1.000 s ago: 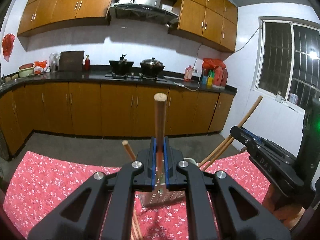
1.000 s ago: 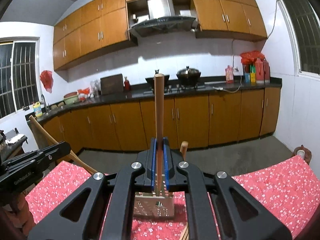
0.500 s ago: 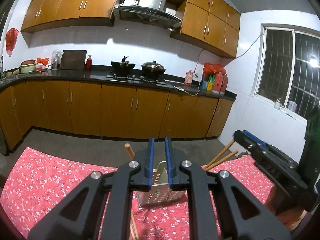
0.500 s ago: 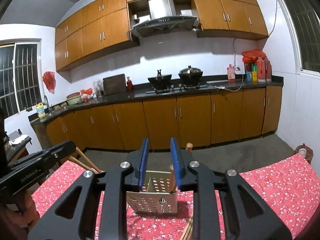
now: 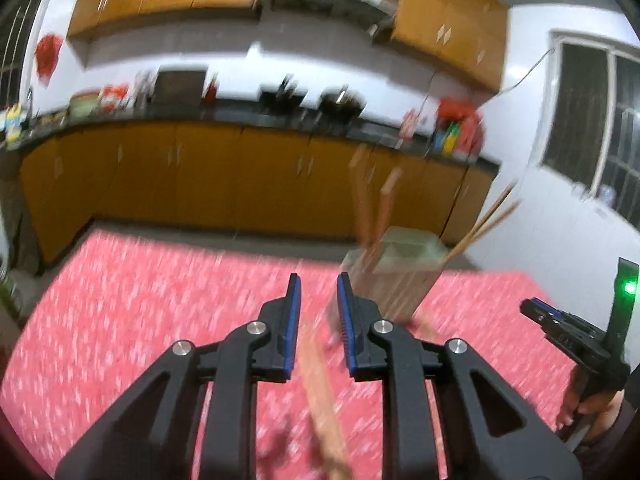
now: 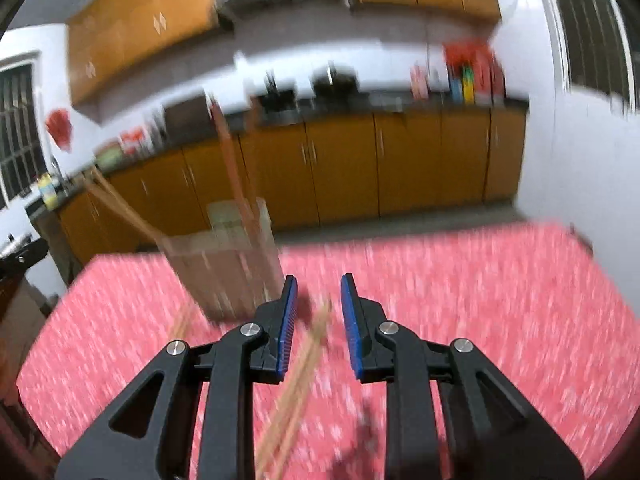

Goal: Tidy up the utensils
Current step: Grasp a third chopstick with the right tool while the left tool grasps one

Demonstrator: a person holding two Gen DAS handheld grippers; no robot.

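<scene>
1. the left gripper (image 5: 318,292) hung over the red floral tablecloth (image 5: 140,300), its blue-padded jaws parted with nothing between them.
2. a wooden utensil handle (image 5: 324,396) lay on the cloth beneath the left gripper, blurred by motion.
3. the utensil holder (image 5: 390,276), a pale boxy container, stood on the cloth just ahead and to the right of the left gripper; wooden handles (image 5: 370,204) rose from it and chopsticks (image 5: 486,220) leaned out to its right.
4. the right gripper (image 6: 318,294) was also spread apart and empty above the cloth.
5. in the right wrist view the holder (image 6: 228,276) stood just left of the fingers, and a pair of chopsticks (image 6: 296,384) lay on the cloth below the gap.
6. both views were heavily smeared, so finer detail could not be told.
</scene>
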